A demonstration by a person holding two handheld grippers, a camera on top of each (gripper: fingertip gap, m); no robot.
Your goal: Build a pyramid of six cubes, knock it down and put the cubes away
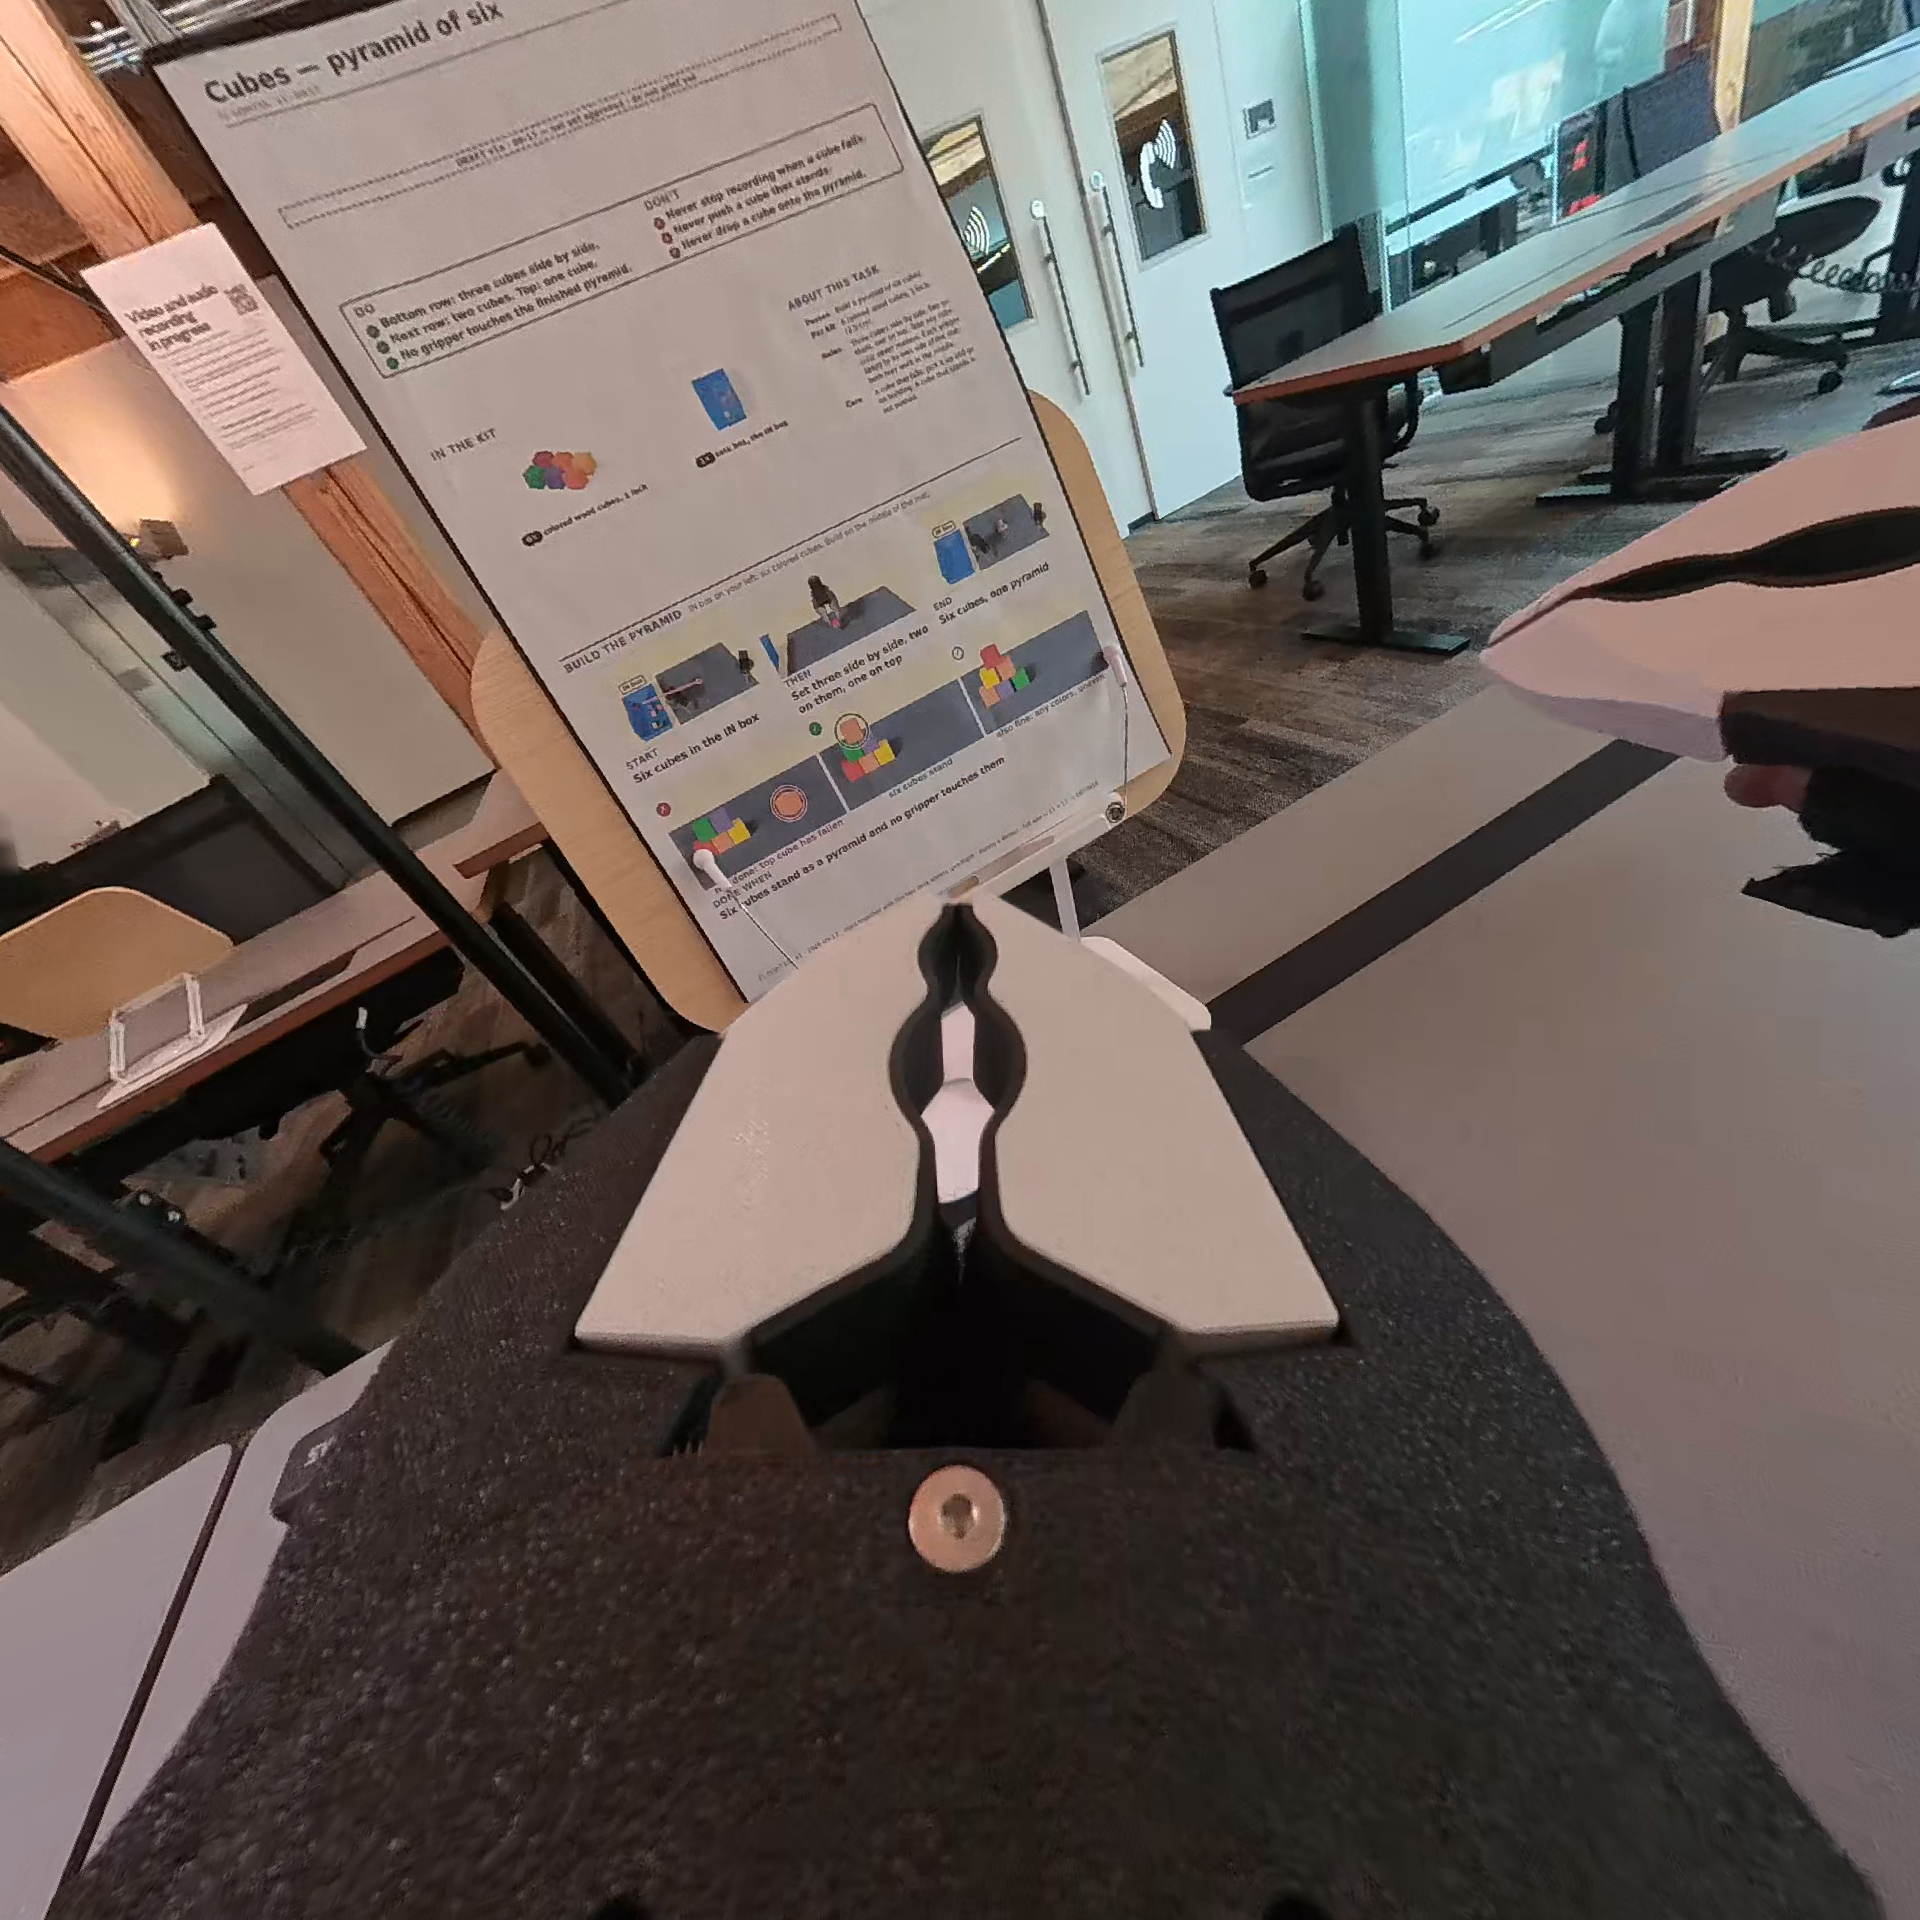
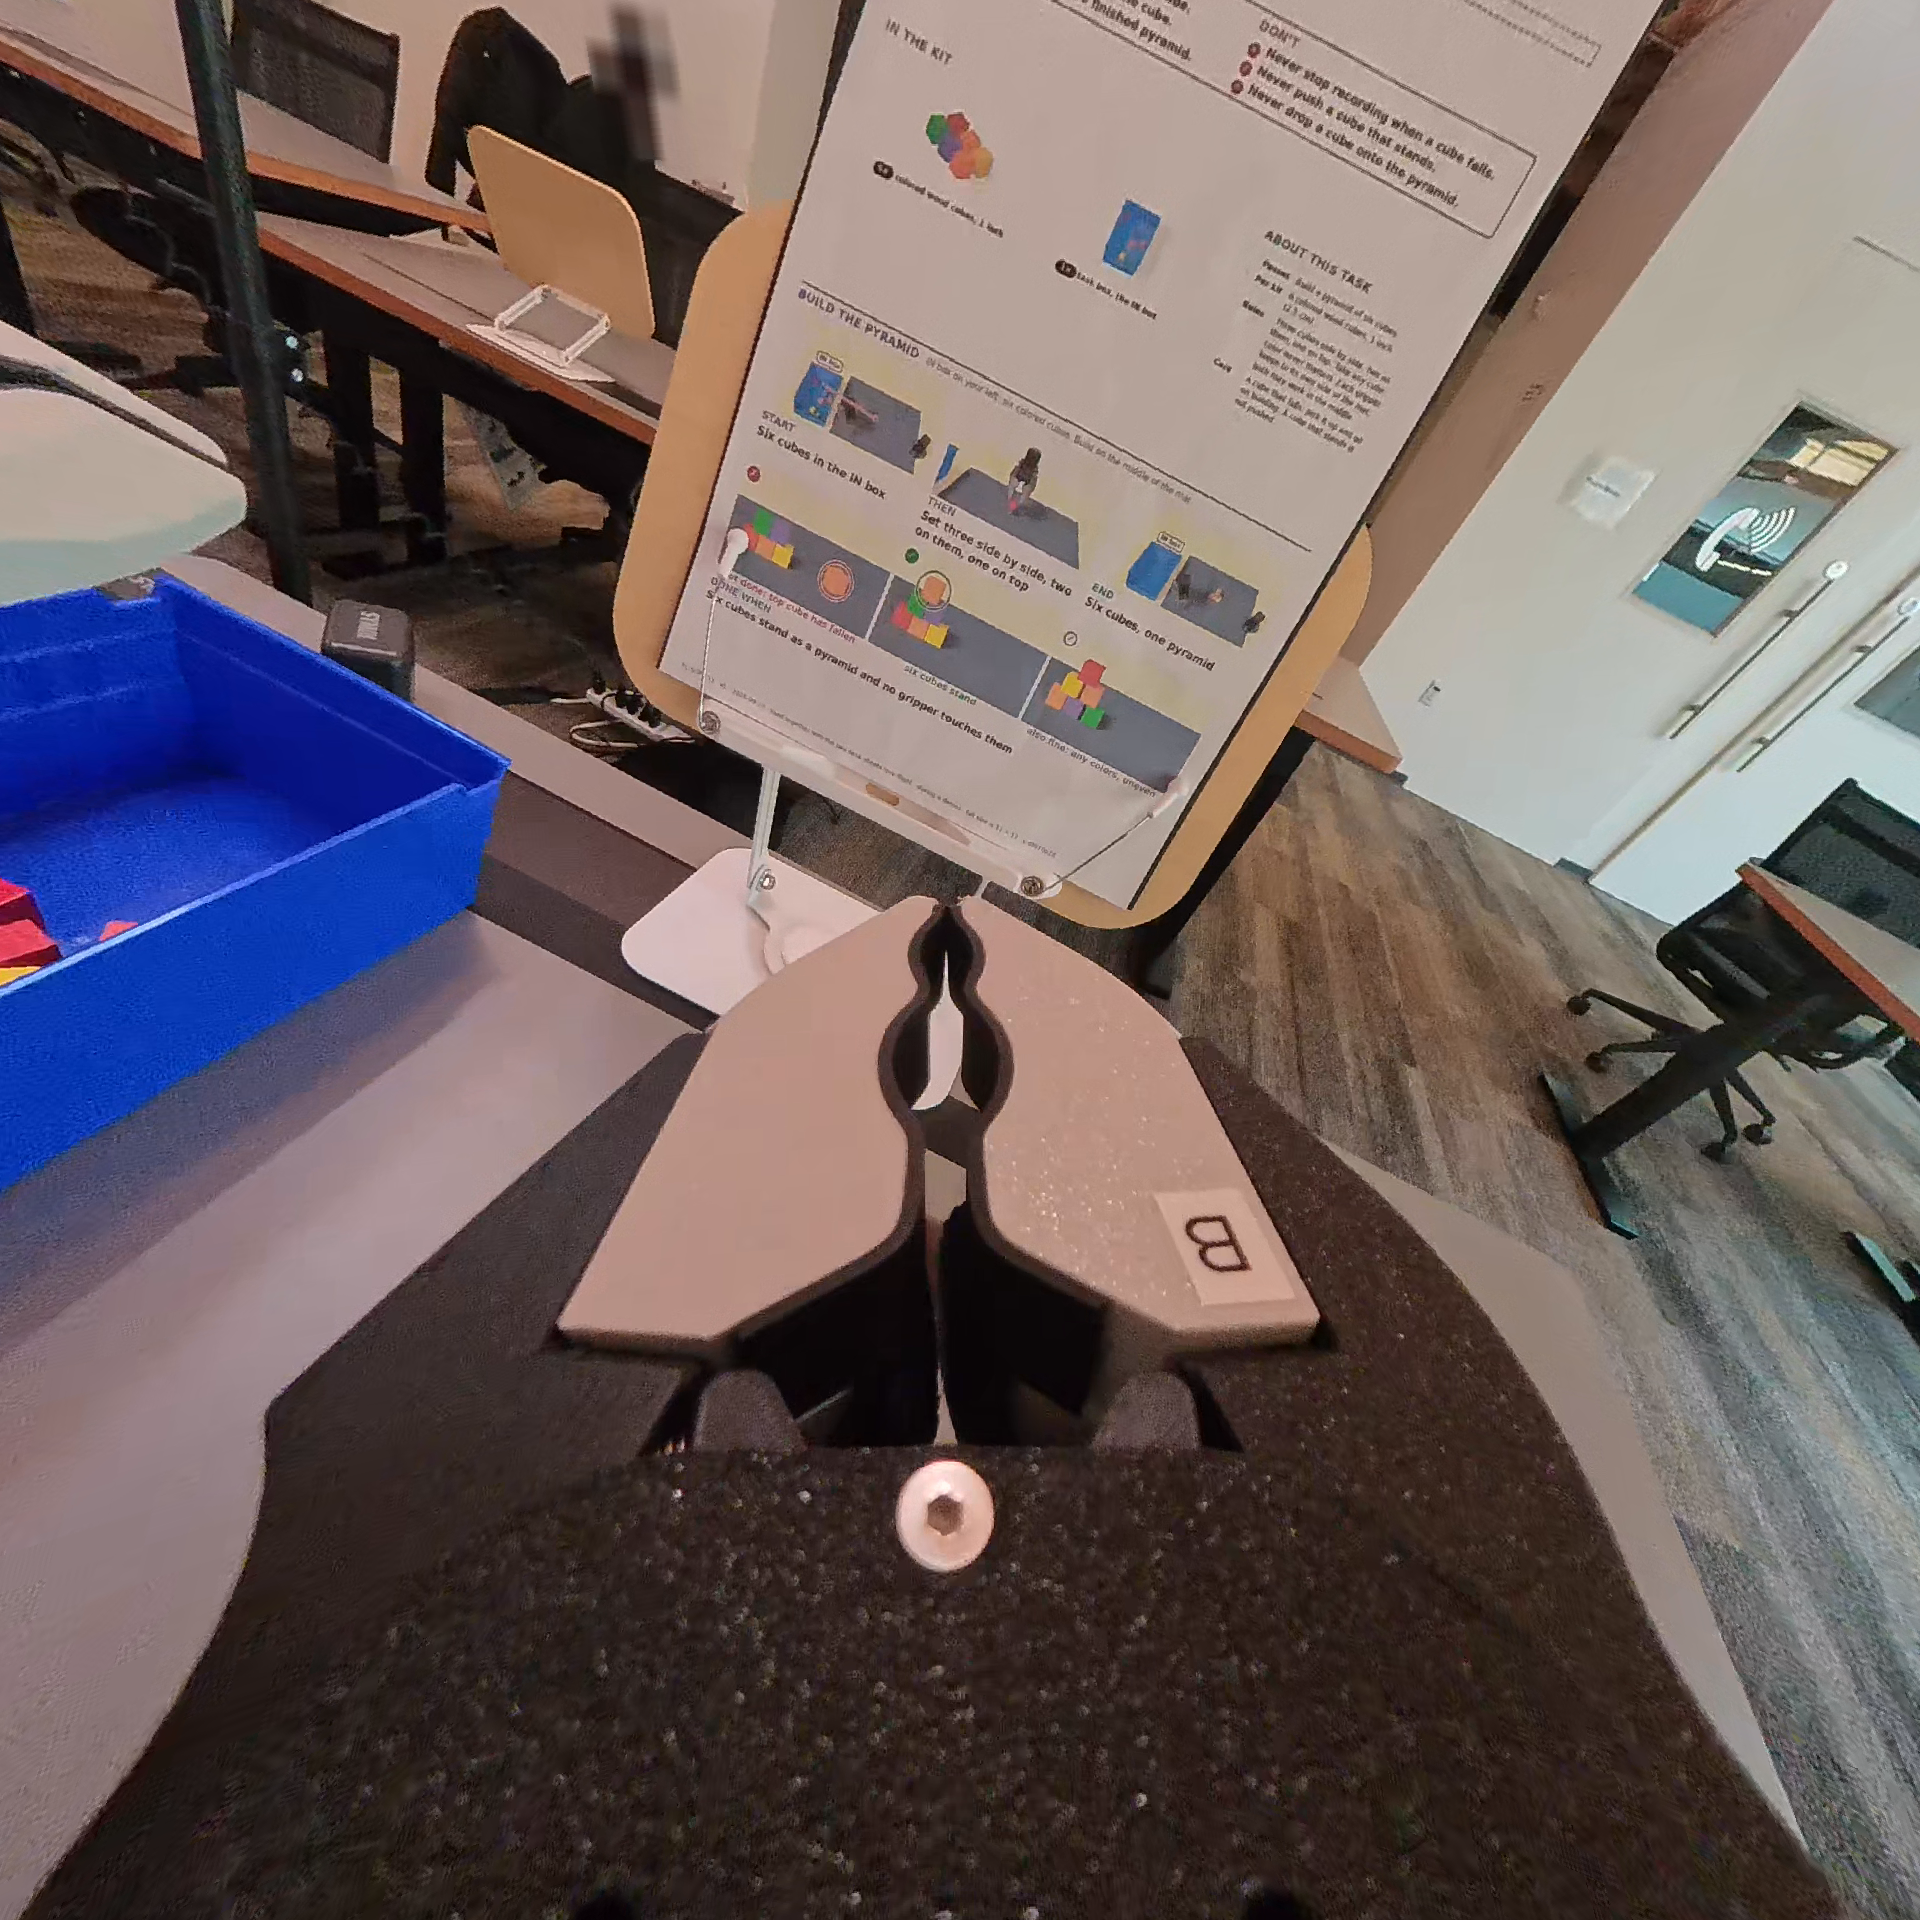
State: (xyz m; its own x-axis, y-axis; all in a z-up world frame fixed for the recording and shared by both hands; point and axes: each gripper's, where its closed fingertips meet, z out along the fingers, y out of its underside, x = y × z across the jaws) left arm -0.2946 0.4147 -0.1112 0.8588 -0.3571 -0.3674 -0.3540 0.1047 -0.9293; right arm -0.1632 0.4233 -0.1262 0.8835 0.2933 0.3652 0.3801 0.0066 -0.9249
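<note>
My left gripper (image 1: 956, 920) is shut and empty, held above the grey table (image 1: 1558, 1091) and pointing at the instruction poster (image 1: 665, 436). My right gripper (image 2: 948, 920) is shut and empty too, also facing the poster (image 2: 1049, 416). It shows from the side at the right edge of the left wrist view (image 1: 1704, 613). A blue box (image 2: 239, 831) sits on the table at the left of the right wrist view. A red cube (image 2: 23, 925) and part of a yellow cube (image 2: 16, 975) lie in its near corner; the rest of the box is cut off by the frame edge.
The poster stands on a white stand (image 2: 717, 925) at the table's far edge. A black pole (image 1: 312, 790) rises at the left. Desks (image 1: 1455, 322) and office chairs (image 1: 1309, 416) stand beyond the table. A small dark device (image 2: 369, 644) sits behind the box. The gap from one gripper's tips to the other's is roughly 15 cm.
</note>
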